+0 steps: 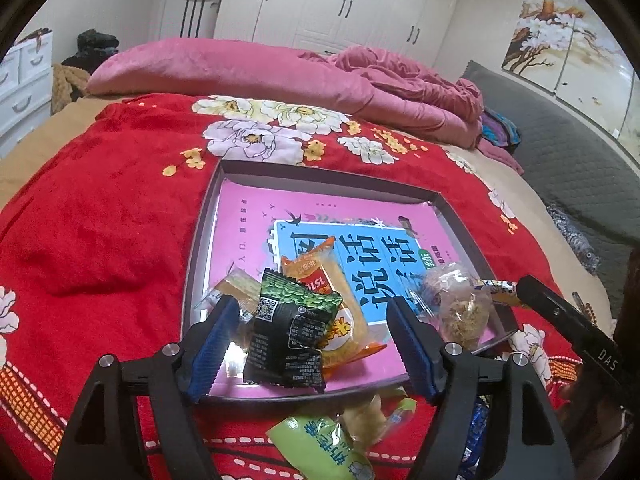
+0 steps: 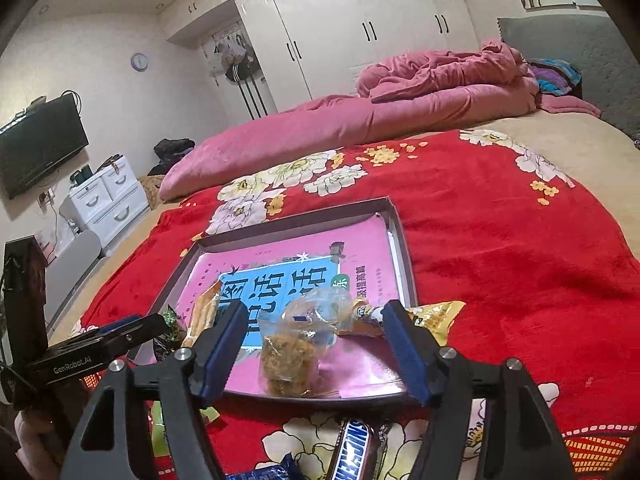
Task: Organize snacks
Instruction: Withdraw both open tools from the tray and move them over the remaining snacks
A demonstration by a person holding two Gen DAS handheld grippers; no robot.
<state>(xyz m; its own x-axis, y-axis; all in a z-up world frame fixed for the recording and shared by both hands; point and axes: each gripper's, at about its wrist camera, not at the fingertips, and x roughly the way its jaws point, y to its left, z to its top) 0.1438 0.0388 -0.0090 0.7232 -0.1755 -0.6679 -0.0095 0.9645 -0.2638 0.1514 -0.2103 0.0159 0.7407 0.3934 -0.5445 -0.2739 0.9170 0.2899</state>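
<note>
A shallow tray [image 1: 320, 172] with a pink and blue printed lining lies on the red floral blanket. My left gripper [image 1: 312, 302] hangs open over its near left part. A black and green snack packet [image 1: 288, 328] lies between the fingers, clear of both pads, on top of an orange packet [image 1: 344, 280]. My right gripper [image 2: 315, 306] is open over the tray's [image 2: 288, 220] near edge. A clear bag of brown flossy cake [image 2: 290, 360] rests on the lining between its fingers, untouched. The same bag [image 1: 464, 312] shows at the right in the left wrist view.
Loose snacks lie on the blanket in front of the tray: a green packet [image 1: 320, 448], a Snickers bar [image 2: 352, 452], a blue packet [image 2: 264, 474]. A yellow packet [image 2: 436, 316] sits at the tray's right corner. A pink quilt [image 1: 240, 68] is piled behind.
</note>
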